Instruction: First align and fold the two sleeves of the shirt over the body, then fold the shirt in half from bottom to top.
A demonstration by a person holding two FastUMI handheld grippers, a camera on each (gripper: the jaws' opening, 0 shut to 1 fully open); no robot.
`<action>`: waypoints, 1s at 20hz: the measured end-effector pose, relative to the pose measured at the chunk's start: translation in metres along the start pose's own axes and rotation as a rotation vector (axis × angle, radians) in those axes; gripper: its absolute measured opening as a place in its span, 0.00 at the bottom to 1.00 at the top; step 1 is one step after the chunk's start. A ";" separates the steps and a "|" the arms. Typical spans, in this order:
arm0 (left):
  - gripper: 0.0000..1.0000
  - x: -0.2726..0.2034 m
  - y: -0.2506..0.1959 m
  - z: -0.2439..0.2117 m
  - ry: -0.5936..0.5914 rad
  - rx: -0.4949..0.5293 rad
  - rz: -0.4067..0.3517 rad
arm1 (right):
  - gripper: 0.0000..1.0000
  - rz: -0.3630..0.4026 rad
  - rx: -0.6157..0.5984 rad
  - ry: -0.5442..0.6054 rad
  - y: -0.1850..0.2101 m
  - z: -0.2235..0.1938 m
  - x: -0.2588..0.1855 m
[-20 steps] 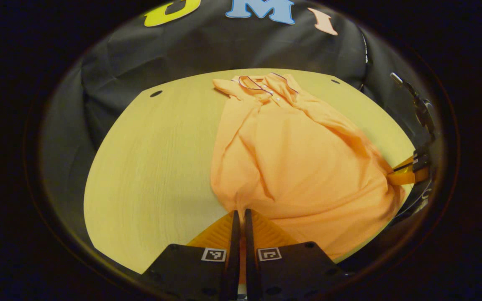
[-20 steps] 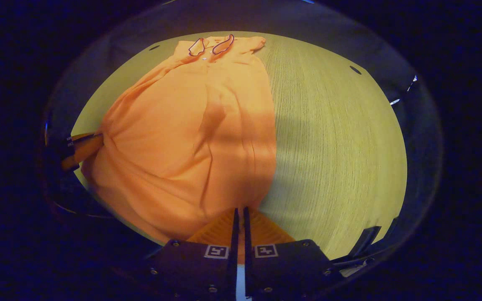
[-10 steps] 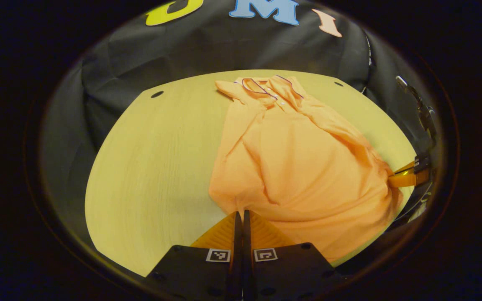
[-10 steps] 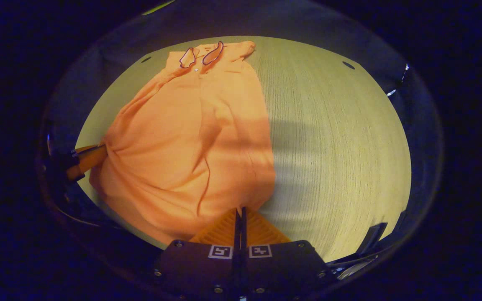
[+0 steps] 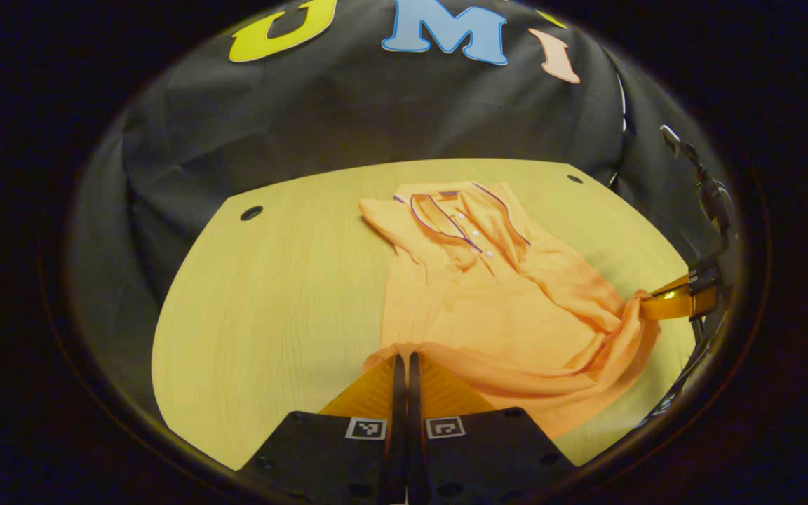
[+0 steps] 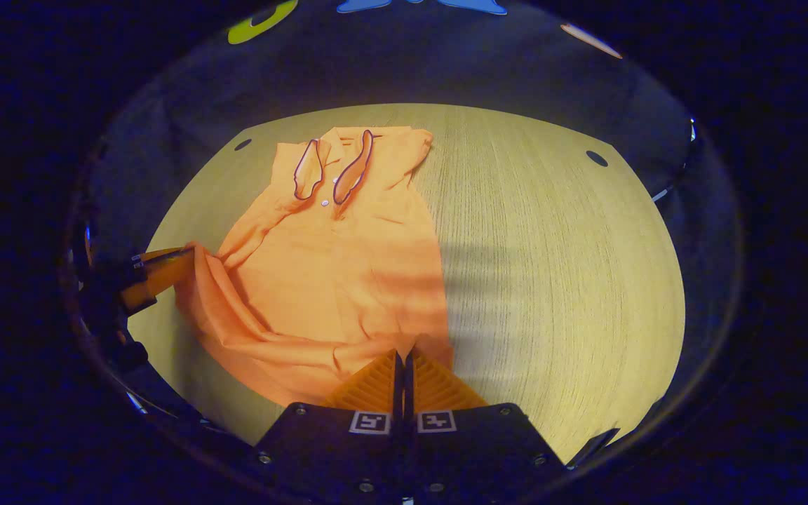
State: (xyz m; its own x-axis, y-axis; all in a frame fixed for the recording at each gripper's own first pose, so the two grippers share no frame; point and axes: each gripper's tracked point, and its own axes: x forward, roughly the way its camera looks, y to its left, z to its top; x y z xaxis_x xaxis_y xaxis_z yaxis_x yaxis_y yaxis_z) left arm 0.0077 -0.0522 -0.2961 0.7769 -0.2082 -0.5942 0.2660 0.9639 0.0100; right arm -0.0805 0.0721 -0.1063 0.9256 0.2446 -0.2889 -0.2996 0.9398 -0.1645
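The shirt [image 5: 488, 308] is thin, soft knit and looks light; it is sagging between the two grips, so it should drape and crease readily rather than hold a shape. The bottom corners look like the right place to hold it, pinched close to the hem so the edge is travelling level.

In the left gripper view, the left gripper [image 5: 402, 361] at bottom centre is pinching one hem corner, fingers closed onto the cloth. The right gripper [image 5: 663, 303] at the right edge is holding the other corner. In the right gripper view, the right gripper's fingers at bottom centre are likewise clamped on the hem, with the left gripper at the left edge.

The shirt is orange, with a dark-piped collar [image 6: 334, 168] and small pale buttons. It is lying on the table [image 6: 551, 266], collar toward the top of the frame, hem lifted and curling over the body, sleeves apparently tucked in already.
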 end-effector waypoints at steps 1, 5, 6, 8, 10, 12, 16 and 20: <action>0.06 0.006 0.004 0.009 -0.012 0.004 0.002 | 0.00 0.000 -0.003 -0.019 -0.002 0.015 0.004; 0.08 0.034 0.018 0.051 -0.059 -0.009 0.007 | 0.00 0.001 0.005 -0.091 -0.013 0.073 0.019; 0.06 0.046 0.023 0.071 -0.081 -0.004 0.006 | 0.00 0.004 0.020 -0.125 -0.020 0.100 0.024; 0.06 0.065 0.026 0.098 -0.113 0.015 0.000 | 0.00 0.007 0.031 -0.172 -0.029 0.138 0.034; 0.06 0.085 0.029 0.127 -0.140 -0.004 -0.013 | 0.00 0.011 0.026 -0.209 -0.034 0.173 0.042; 0.06 0.100 0.035 0.151 -0.164 -0.029 -0.009 | 0.00 0.009 0.009 -0.246 -0.040 0.199 0.049; 0.06 0.130 0.054 0.202 -0.215 -0.042 0.013 | 0.00 0.003 -0.014 -0.312 -0.047 0.255 0.062; 0.06 0.164 0.073 0.232 -0.229 -0.059 0.031 | 0.00 -0.004 0.004 -0.377 -0.052 0.297 0.081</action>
State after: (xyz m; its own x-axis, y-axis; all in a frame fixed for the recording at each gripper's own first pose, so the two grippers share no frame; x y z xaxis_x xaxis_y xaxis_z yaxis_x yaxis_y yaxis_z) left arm 0.2869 -0.0547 -0.2061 0.8951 -0.2045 -0.3962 0.2118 0.9770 -0.0258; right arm 0.0789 0.1144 0.1594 0.9472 0.3108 0.0793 -0.2956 0.9417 -0.1607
